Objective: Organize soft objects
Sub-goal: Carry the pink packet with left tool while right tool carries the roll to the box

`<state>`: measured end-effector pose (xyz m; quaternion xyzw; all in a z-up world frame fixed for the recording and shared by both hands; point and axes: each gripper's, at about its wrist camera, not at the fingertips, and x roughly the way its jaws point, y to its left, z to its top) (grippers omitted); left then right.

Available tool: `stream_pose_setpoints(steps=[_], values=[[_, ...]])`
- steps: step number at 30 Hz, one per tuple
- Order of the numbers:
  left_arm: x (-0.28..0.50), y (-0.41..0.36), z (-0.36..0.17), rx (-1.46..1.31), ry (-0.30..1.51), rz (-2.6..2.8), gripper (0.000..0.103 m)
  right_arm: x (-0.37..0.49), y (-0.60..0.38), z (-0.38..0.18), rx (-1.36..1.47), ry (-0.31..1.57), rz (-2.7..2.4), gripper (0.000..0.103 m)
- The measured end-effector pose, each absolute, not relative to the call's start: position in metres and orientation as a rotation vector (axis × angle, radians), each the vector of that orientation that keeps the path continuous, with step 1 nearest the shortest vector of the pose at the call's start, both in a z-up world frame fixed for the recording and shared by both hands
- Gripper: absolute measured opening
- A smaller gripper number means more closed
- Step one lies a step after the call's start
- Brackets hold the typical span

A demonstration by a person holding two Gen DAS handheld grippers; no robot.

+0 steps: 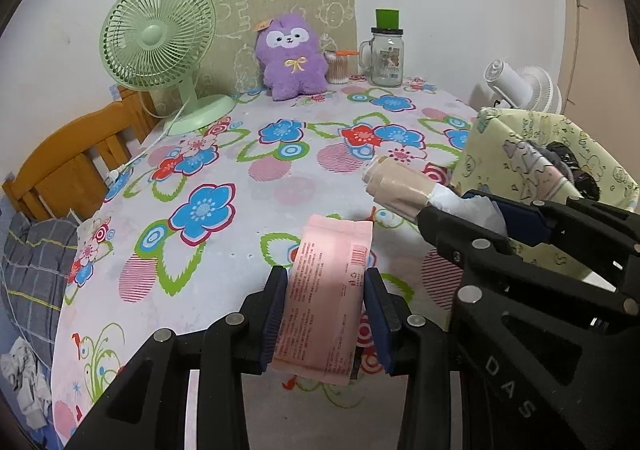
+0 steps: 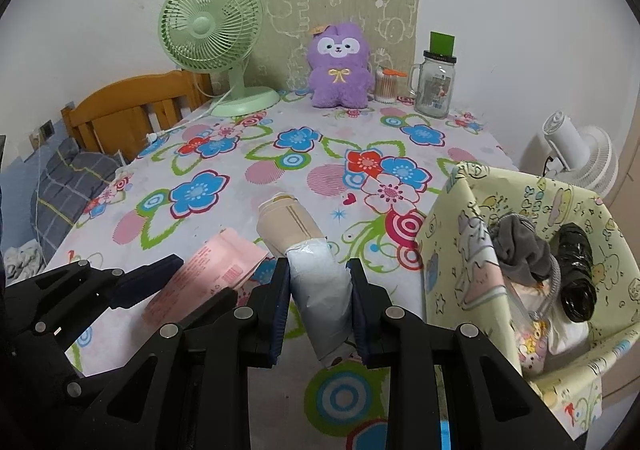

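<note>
Left gripper (image 1: pixel 326 310): jaws clamped on a flat pink packet (image 1: pixel 324 298) printed with text and a barcode, held above the near edge of the floral tablecloth (image 1: pixel 240 178). Right gripper (image 2: pixel 320 310): jaws closed on the white end of a beige-and-white rolled bundle (image 2: pixel 308 258), its beige end pointing toward the table's middle. Fabric bin (image 2: pixel 452 250), pale yellow with cartoon print, at the right edge; holds a grey cloth (image 2: pixel 520 250), a black roll (image 2: pixel 576 278) and other soft items. Far edge: green desk fan (image 2: pixel 212 38) at the left corner, purple plush toy (image 2: pixel 340 66), cotton-swab tub (image 2: pixel 386 86), glass mug jar (image 2: pixel 434 86).
</note>
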<state>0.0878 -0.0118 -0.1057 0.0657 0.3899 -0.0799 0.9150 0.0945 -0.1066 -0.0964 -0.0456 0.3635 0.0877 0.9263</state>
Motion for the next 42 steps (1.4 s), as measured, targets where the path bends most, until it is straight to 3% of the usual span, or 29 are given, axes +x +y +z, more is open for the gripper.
stream_pose_setpoints(steps=[42], values=[[0.067,-0.084,-0.028,0.180,0.665,-0.233,0.040,0.074,-0.176,-0.013,-0.053,0.636,0.097,0.030]])
